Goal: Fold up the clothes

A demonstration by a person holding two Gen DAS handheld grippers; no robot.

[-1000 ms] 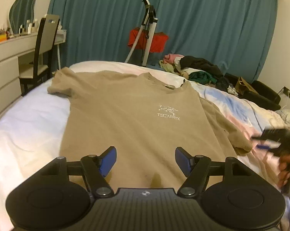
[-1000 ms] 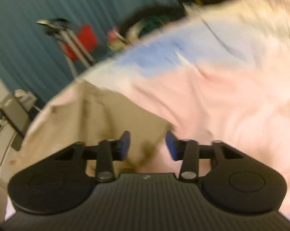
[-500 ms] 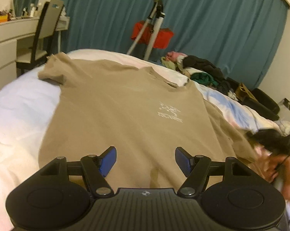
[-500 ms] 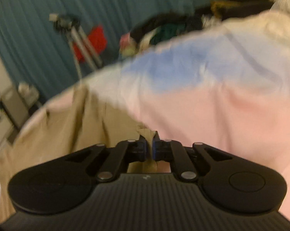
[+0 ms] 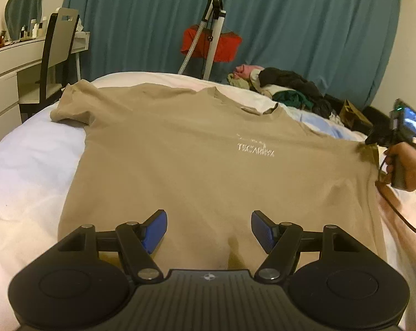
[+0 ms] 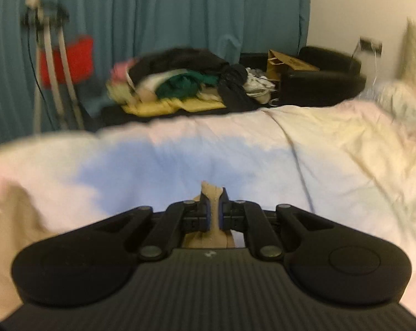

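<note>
A tan T-shirt (image 5: 180, 149) with a small white chest logo lies front up on the bed (image 5: 28, 160), its collar toward the far side. My left gripper (image 5: 209, 230) hovers open just above the shirt's near hem, nothing between its blue pads. At the right edge of the left wrist view a hand holds my right gripper (image 5: 373, 144), which is pulling the shirt's right sleeve out sideways. In the right wrist view my right gripper (image 6: 214, 205) is shut on a fold of the tan sleeve (image 6: 212, 193), held above the pastel bed cover (image 6: 263, 160).
A pile of loose clothes (image 6: 180, 82) lies past the bed's far edge, with a black seat (image 6: 323, 80) and paper bag beside it. A white stand (image 5: 213, 27) with a red garment stands before the teal curtain. A chair (image 5: 58, 52) and white desk sit at left.
My right gripper closed on the shirt's right sleeve and pulled it out to the right, straightening it. My left gripper shifted slightly over the hem and stayed open.
</note>
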